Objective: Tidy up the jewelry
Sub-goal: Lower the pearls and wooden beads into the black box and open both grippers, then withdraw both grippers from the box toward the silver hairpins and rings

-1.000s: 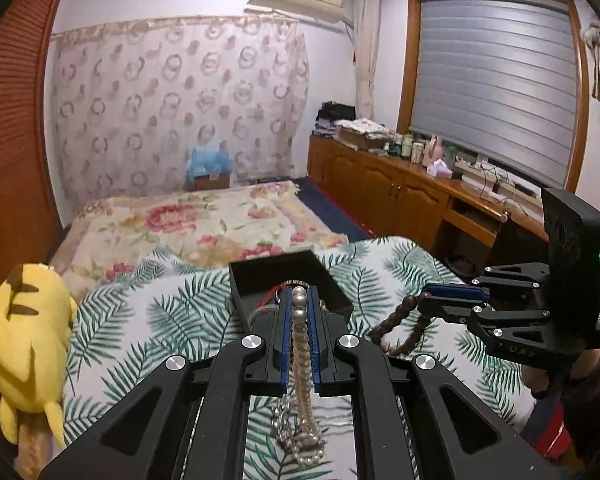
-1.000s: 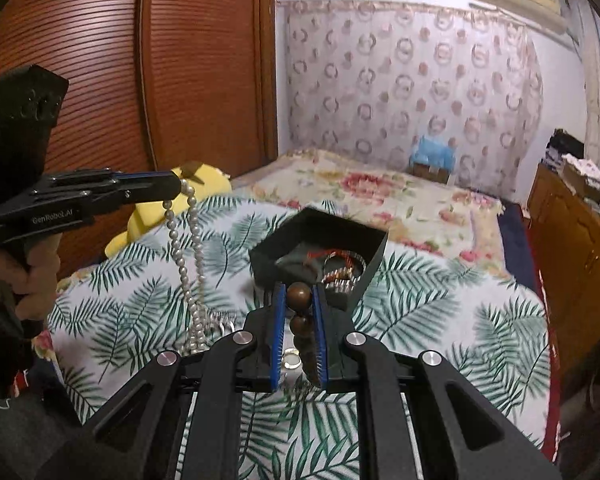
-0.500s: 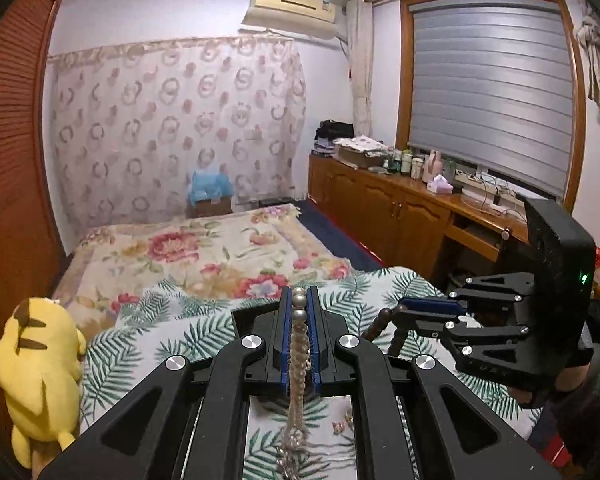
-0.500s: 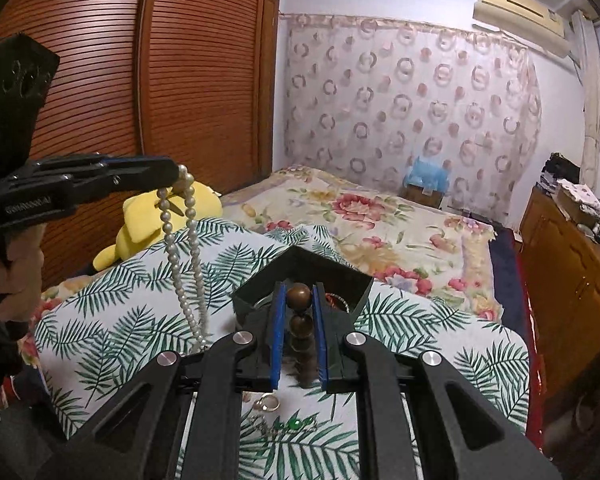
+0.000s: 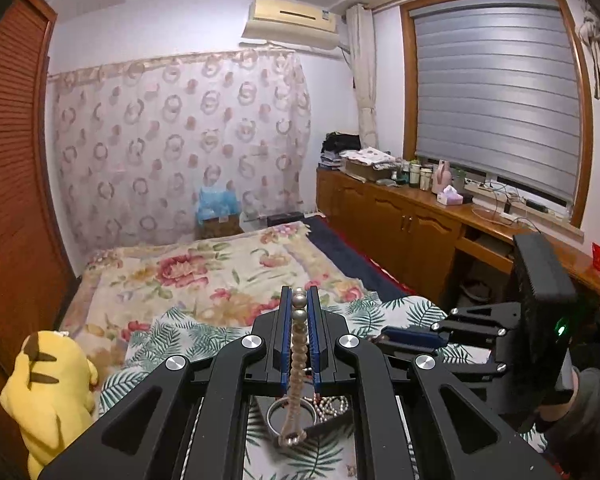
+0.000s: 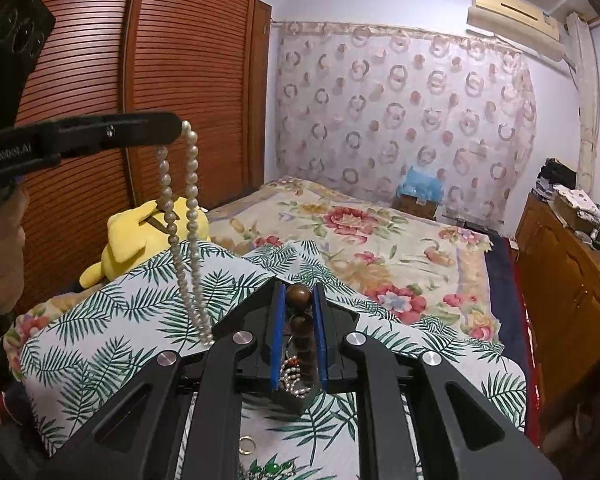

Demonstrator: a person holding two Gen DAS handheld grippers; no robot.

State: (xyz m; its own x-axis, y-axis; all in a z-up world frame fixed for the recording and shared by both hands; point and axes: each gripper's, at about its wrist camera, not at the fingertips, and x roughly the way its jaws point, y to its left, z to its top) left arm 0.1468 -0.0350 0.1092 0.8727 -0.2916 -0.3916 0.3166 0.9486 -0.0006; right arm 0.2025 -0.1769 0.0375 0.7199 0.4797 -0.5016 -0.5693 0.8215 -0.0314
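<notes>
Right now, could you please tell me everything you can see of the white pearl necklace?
The white pearl necklace is a strand of small, round, glossy cream beads. The left gripper is shut on its top, and it hangs down in two nearly straight lines that meet low over the leaf-print cover. Its lower end hides behind the right gripper's frame. In the left wrist view it runs between the blue pads.

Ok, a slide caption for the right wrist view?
Right gripper holding a brown bead string above the black jewelry box, left gripper dangling a pearl necklace.
</notes>
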